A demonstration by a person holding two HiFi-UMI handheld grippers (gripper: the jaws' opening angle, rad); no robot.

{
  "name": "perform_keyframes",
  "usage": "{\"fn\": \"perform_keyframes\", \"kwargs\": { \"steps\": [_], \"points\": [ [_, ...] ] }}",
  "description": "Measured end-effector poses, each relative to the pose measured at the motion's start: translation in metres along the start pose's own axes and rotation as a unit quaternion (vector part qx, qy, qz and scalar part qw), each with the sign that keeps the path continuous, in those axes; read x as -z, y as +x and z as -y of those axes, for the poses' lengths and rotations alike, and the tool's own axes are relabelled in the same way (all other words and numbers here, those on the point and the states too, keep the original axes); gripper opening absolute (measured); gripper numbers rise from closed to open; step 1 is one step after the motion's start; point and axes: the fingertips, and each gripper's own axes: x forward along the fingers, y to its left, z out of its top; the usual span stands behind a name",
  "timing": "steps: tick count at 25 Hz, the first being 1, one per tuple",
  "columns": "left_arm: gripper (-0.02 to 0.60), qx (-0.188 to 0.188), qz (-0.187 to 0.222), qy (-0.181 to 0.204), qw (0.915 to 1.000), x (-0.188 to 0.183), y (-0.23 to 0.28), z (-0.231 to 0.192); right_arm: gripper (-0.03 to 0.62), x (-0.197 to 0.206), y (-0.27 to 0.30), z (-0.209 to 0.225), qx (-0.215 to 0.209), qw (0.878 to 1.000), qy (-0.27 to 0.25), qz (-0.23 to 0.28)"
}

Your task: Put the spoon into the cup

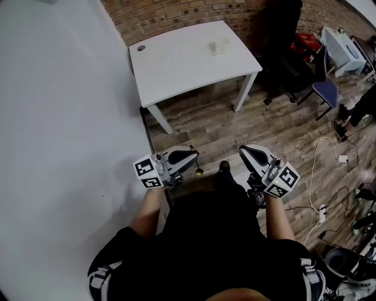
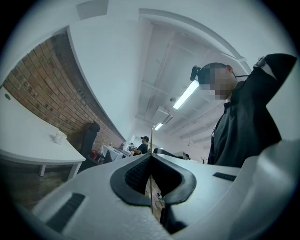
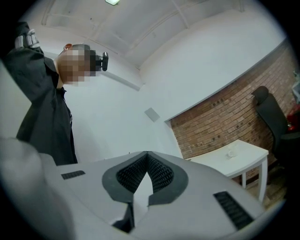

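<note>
A clear cup (image 1: 218, 47) stands on the far white table (image 1: 176, 64), well away from both grippers. I hold both grippers close to my body, above the wooden floor. My left gripper (image 1: 194, 154) is shut on a thin golden spoon (image 1: 199, 170). In the left gripper view the spoon's handle (image 2: 151, 136) runs upright between the closed jaws of the left gripper (image 2: 151, 156), with the cup (image 2: 58, 137) small at the left. My right gripper (image 1: 244, 150) is shut with nothing in it. Its jaws meet in the right gripper view (image 3: 147, 153), where the cup (image 3: 230, 153) shows on the table (image 3: 243, 161).
A white wall (image 1: 59, 147) runs along my left. A black office chair (image 1: 282, 64) and a blue chair (image 1: 326, 89) stand right of the table. White cables (image 1: 320, 176) lie on the floor at my right. A brick wall (image 1: 176, 14) backs the table.
</note>
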Motion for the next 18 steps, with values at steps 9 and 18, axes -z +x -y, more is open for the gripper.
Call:
{"fn": "perform_keyframes", "kwargs": {
  "steps": [9,18],
  "points": [
    [0.017,-0.014,-0.002,0.007,0.9999,-0.023,0.069,-0.087,0.006,-0.027,-0.029,0.130,0.047,0.998,0.042,0.031],
    [0.017,-0.037,-0.020,0.018,0.9990,-0.061,0.160,-0.153,0.006,-0.072,-0.034,0.251,-0.009,0.983,0.144,0.117]
  ]
}}
